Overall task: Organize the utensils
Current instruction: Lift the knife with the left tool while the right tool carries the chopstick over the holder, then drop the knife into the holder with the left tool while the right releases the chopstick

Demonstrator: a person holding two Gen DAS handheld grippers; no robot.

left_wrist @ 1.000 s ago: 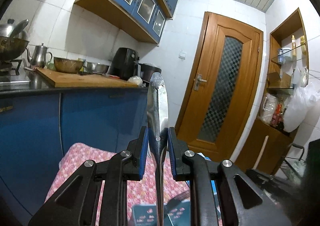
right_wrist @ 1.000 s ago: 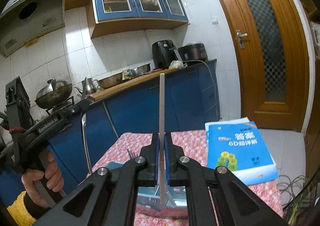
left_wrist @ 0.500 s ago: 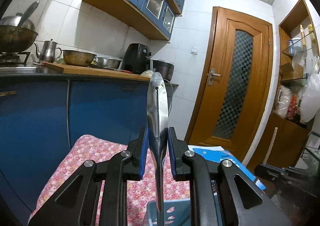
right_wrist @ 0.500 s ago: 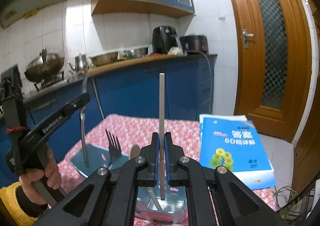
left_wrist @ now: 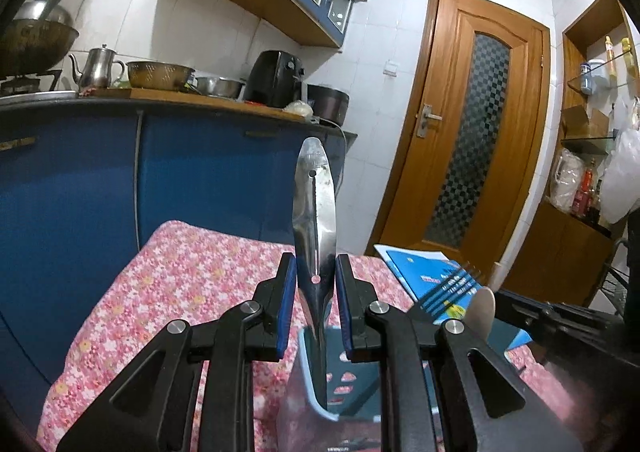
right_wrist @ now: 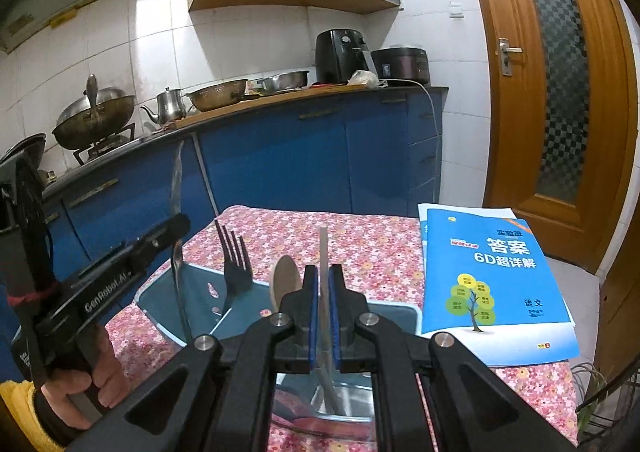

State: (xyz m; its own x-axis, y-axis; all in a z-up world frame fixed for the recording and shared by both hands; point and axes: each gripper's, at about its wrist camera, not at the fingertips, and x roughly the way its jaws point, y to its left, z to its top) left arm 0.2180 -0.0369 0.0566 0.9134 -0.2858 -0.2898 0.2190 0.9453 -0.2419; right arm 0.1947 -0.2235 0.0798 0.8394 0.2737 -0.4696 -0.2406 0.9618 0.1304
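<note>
My left gripper (left_wrist: 316, 276) is shut on a shiny flat metal utensil (left_wrist: 314, 203) held upright. Its lower end reaches into the light blue utensil holder (left_wrist: 305, 340). In the right wrist view the same gripper (right_wrist: 180, 221) and a person's hand (right_wrist: 80, 384) are at the left, over the holder's left section (right_wrist: 160, 284). My right gripper (right_wrist: 323, 288) is shut on a thin pale stick (right_wrist: 323, 248) whose lower end stands inside the holder. A dark fork (right_wrist: 236, 256) and a tan spoon (right_wrist: 286, 280) stand in the holder between the two grippers.
The holder sits on a table with a pink floral cloth (right_wrist: 360, 236). A blue book (right_wrist: 492, 284) lies at the right. Blue cabinets (right_wrist: 280, 163) under a worktop with pots stand behind, and a wooden door (right_wrist: 560, 91) is at the far right.
Both grippers have sunk toward the table with their utensils. The metal utensil's lower end and the stick's lower end now reach inside the holder. Both grips are unchanged.
</note>
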